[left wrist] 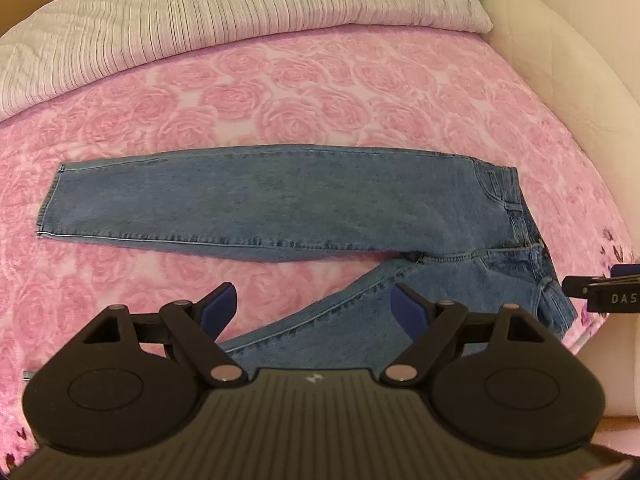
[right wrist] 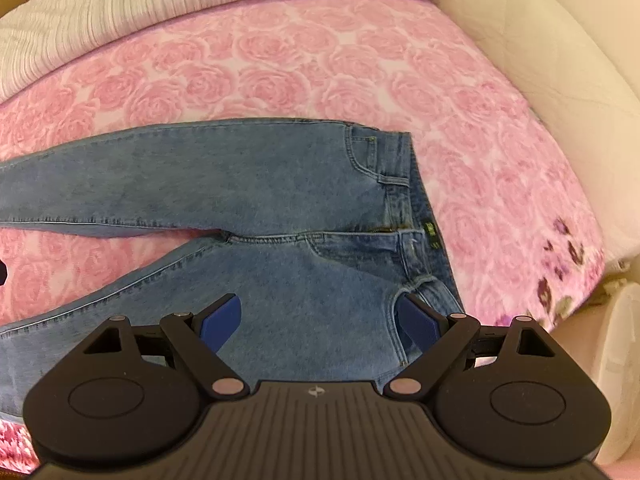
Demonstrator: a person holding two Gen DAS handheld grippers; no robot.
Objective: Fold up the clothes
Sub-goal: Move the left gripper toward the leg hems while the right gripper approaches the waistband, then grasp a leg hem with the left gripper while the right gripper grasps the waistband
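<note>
A pair of blue jeans (left wrist: 280, 196) lies flat on the pink rose-patterned blanket (left wrist: 280, 92), legs spread in a V, waistband to the right. My left gripper (left wrist: 316, 306) hangs open above the near leg (left wrist: 340, 320), with nothing between its blue pads. In the right wrist view the jeans (right wrist: 240, 184) fill the middle, waistband (right wrist: 404, 184) at the right. My right gripper (right wrist: 320, 320) is open over the hip of the near leg, its right pad by the waistband corner, gripping nothing. The right gripper's tip also shows in the left wrist view (left wrist: 600, 292) at the far right edge.
A pale striped quilt (left wrist: 200, 28) is bunched along the far side of the bed. A cream padded bed frame (left wrist: 560, 80) curves along the right. The blanket's edge with purple flowers (right wrist: 560, 256) lies at the right, next to a white object (right wrist: 620, 360).
</note>
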